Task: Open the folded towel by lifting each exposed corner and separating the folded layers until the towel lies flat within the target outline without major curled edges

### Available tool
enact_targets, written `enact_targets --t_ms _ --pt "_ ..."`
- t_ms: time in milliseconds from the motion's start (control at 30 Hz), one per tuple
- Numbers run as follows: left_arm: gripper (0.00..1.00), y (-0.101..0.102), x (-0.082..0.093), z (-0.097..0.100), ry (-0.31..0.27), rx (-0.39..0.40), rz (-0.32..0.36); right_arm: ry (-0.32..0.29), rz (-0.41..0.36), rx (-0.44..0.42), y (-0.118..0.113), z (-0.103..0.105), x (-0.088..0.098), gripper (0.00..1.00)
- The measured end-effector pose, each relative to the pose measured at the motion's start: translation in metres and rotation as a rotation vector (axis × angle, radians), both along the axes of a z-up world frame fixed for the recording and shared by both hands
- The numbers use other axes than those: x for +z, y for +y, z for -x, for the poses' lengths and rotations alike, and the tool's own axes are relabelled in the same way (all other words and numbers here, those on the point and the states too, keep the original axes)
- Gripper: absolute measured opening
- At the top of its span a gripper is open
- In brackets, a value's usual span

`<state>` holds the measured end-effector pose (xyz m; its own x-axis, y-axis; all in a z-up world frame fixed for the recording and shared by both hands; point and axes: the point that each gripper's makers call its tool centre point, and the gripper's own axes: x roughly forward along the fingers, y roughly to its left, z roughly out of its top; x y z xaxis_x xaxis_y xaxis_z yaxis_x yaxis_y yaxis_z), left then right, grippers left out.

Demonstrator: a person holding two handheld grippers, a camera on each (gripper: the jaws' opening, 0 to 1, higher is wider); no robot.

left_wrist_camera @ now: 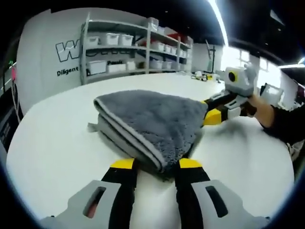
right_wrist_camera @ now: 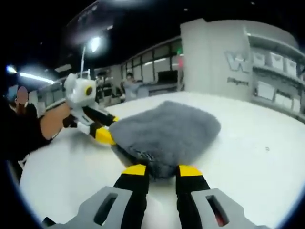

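We see a thick grey plush towel (left_wrist_camera: 152,126), folded into layers with a paler hemmed edge, lying on a wide white tabletop (left_wrist_camera: 52,152). In the left gripper view, our left gripper (left_wrist_camera: 156,164), a black and grey claw with yellow tips, rises from the bottom; its jaws stand apart on either side of the towel's near corner, and we cannot tell whether they are pressing it. The right gripper (left_wrist_camera: 212,113) comes in from the right, held by a hand (left_wrist_camera: 262,109) in a dark sleeve, its yellow tips touching the towel's far corner.

In the right gripper view, the right gripper (right_wrist_camera: 162,171) has its jaws apart with the towel's (right_wrist_camera: 167,131) near corner between the tips; whether it is clamped we cannot tell. The left gripper (right_wrist_camera: 106,133) touches the towel's edge from the left.

Grey metal shelving holding white bins (left_wrist_camera: 128,45) stands behind the table, against a white wall.
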<state>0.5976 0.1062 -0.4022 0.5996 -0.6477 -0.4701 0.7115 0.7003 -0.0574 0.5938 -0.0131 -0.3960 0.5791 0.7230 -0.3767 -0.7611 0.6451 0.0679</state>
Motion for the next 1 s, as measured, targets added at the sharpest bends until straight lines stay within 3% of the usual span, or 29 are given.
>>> enact_targets --t_ms 1000 --pt "0.09 -0.0038 0.0010 0.0050 0.022 -0.032 0.016 -0.030 0.077 0.019 -0.0056 -0.0002 0.0028 0.07"
